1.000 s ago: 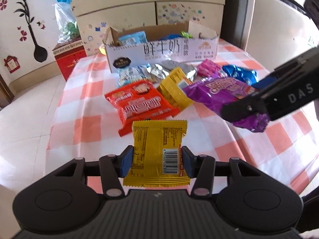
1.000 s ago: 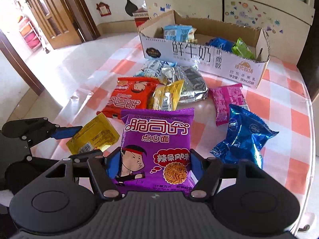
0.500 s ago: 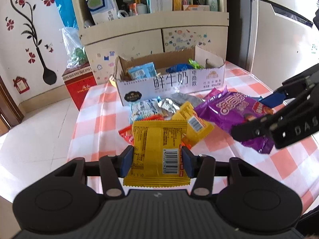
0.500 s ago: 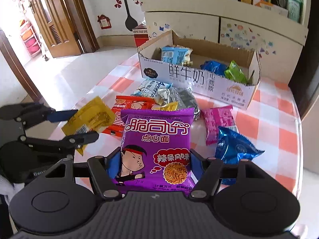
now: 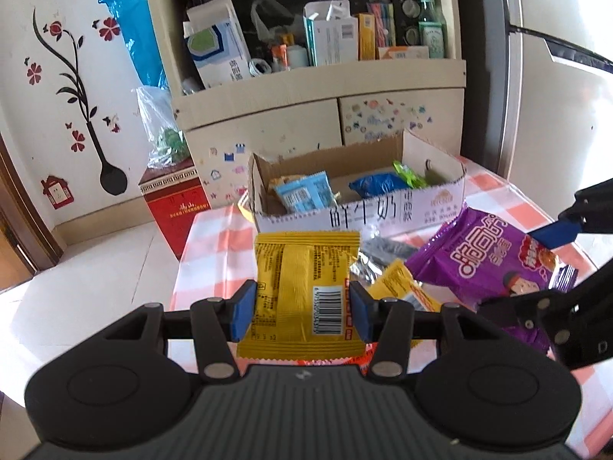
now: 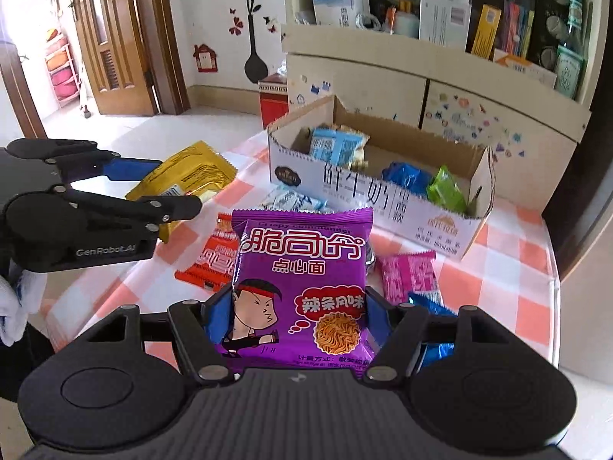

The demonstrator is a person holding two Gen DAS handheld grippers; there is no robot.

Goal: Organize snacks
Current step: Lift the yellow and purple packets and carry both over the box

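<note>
Packet [image 5: 302, 291] between left gripper [image 5: 302, 308] pads

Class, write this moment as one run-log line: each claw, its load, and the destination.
left claw: shut on yellow packet | right claw: shut on purple noodle packet | destination: cardboard box, partly filled

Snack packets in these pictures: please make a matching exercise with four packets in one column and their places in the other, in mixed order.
Packets:
1. purple packet
2. yellow packet
3. green packet
4. pink packet

Places:
A. lying on the table
B. in the left hand-held gripper
C. inside the box
D. in the right hand-held gripper

Pairs: 1-D, 2-B, 3-C, 4-A
</note>
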